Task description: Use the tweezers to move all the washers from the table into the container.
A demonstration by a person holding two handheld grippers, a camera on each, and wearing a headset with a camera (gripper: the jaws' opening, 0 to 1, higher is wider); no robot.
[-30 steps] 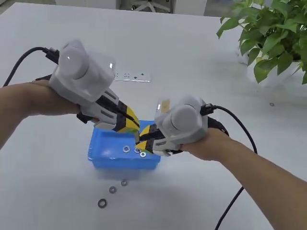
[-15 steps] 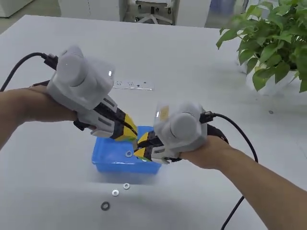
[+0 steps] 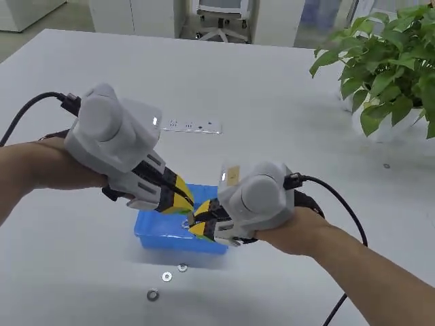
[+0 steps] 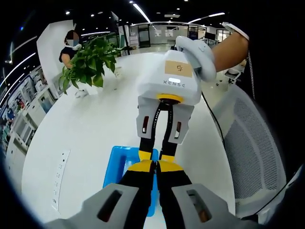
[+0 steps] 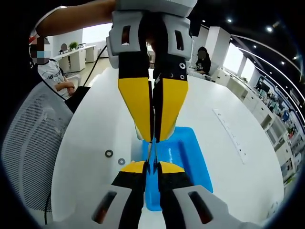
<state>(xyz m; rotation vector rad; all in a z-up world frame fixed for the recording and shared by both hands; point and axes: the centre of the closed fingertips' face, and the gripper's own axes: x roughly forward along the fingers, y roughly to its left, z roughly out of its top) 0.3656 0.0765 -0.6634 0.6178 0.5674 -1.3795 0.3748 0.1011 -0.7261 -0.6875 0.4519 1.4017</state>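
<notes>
A blue container (image 3: 153,227) sits on the white table, with one washer (image 3: 185,223) visible inside it. Three washers (image 3: 167,276) lie on the table just in front of it. My left gripper (image 3: 185,204) and right gripper (image 3: 197,224) meet tip to tip over the container. In the right gripper view, thin metal tweezers (image 5: 152,140) run between the left gripper's shut yellow jaws and into my right gripper (image 5: 152,168), also shut on them. Two washers (image 5: 109,153) lie beside the container (image 5: 190,152). In the left gripper view, my left gripper (image 4: 156,167) is shut over the container (image 4: 116,164).
A white power strip (image 3: 194,126) lies behind the container. A potted plant (image 3: 387,61) stands at the far right. Black cables trail from both grippers. An office chair (image 3: 217,10) stands beyond the table's far edge.
The head camera has shifted. Both grippers stay tip to tip over the container and sit a little lower, now hiding most of the washers inside it.
</notes>
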